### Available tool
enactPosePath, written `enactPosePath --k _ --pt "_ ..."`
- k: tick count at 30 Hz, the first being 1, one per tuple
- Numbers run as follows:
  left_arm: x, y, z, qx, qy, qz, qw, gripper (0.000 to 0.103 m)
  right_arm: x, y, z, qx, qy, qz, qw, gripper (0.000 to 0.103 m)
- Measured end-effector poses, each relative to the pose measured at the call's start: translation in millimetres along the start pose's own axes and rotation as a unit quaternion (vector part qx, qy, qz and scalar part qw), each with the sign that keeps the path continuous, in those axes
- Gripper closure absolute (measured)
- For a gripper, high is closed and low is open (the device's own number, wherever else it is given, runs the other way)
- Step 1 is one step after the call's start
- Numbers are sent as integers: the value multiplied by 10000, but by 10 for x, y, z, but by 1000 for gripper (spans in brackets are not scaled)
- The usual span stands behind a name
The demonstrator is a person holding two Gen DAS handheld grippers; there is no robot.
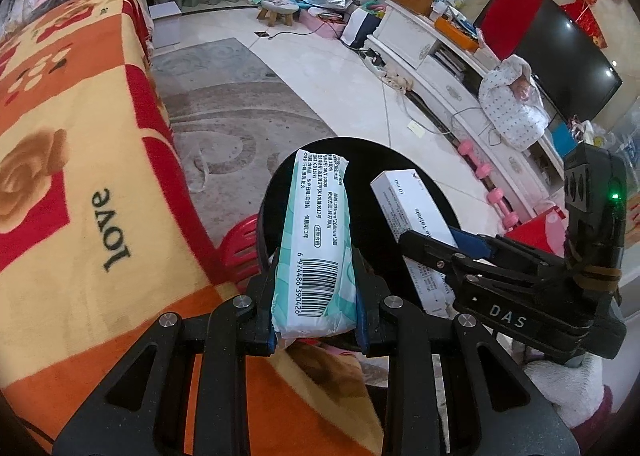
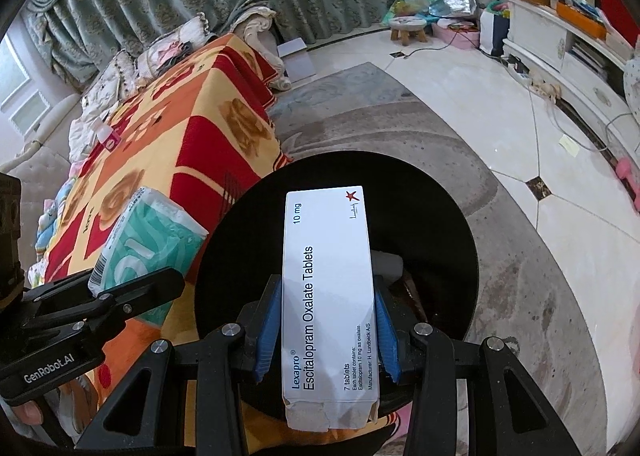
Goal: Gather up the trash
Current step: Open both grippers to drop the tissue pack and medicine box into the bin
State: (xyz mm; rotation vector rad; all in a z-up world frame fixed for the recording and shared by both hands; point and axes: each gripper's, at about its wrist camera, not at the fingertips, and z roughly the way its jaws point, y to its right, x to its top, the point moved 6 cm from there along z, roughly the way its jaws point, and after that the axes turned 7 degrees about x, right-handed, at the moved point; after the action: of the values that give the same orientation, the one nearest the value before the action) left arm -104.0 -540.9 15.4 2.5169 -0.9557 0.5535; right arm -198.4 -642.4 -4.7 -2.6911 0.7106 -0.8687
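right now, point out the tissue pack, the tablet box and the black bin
tissue pack (image 1: 316, 240), left wrist view, printed back panel
tablet box (image 2: 328, 288), right wrist view, white front face
black bin (image 2: 432, 215), right wrist view, inner wall

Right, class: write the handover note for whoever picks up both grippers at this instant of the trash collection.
Left gripper: shut on the green-and-white tissue pack, held above the near rim of the black bin.
Right gripper: shut on the white Lexapro tablet box, held over the bin's mouth.
Done: both items picked up and brought to the bin; something pale already lies inside it.
Left: open the jaws so each piece drops in. Nudge the tissue pack further over the opening first, probably.
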Motion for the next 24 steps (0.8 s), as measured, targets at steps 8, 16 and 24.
enactPosePath --k 8,16,24 --pt "42 27 -55 -182 235 -191 9994 44 63 84 -27 -10 64 294 9995 57" --pt "45 -45 -311 336 693 -126 9970 43 4 -4 -131 -146 192 129 9996 56" --pt "-29 -193 -739 734 1190 -132 9901 43 22 -295 -466 -456 814 -255 9953 55"
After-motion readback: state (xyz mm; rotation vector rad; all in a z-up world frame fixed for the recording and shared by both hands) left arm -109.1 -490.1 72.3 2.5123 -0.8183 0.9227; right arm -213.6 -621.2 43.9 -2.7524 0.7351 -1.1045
